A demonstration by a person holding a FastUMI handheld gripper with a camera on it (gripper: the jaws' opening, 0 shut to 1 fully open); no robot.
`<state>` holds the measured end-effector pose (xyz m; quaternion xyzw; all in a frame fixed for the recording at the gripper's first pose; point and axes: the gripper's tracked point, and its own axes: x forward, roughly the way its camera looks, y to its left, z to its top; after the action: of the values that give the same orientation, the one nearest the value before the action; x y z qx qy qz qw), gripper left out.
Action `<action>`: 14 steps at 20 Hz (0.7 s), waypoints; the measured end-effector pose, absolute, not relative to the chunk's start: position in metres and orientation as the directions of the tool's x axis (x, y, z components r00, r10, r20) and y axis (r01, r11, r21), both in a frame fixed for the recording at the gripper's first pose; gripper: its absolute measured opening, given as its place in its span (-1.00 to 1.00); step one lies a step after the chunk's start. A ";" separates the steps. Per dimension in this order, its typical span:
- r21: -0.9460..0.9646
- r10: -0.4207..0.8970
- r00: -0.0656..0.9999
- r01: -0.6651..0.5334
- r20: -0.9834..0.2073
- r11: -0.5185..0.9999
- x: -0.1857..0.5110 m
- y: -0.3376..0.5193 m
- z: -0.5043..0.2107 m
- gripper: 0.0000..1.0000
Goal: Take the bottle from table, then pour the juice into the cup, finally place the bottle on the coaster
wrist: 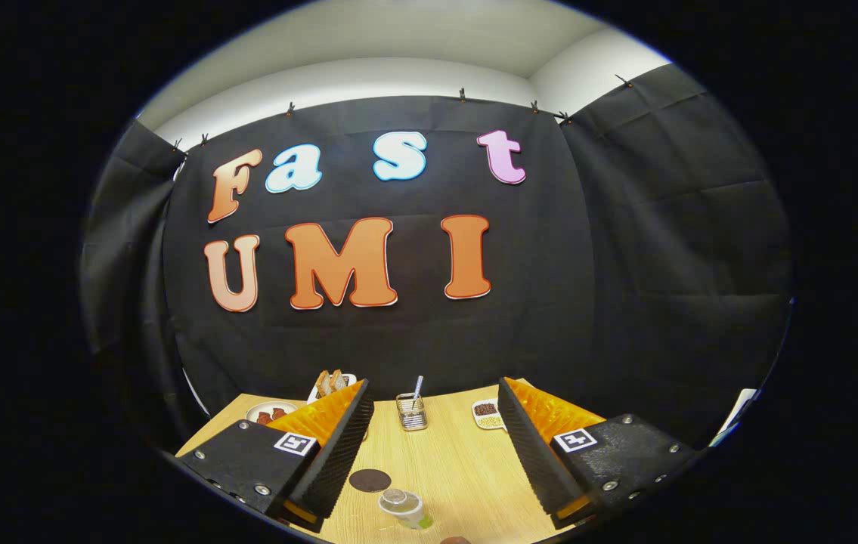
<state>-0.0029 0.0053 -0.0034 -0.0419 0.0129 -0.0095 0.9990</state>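
Gripper (436, 446) fingers apart; cup (404, 508) between, seemingly empty.

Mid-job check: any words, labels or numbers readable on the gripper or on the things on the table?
Gripper, open above the table: no words; each finger carries a square black-and-white marker, a pattern, not text.
Small clear container between the fingers: greenish label, too small to read.
Nothing else on the table bears readable text.
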 end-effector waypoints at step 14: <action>-0.128 0.051 0.996 -0.060 -0.069 0.990 -0.007 0.032 -0.025 0.96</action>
<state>-0.0069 0.0321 -0.0245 -0.0652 0.0329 0.0278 0.9969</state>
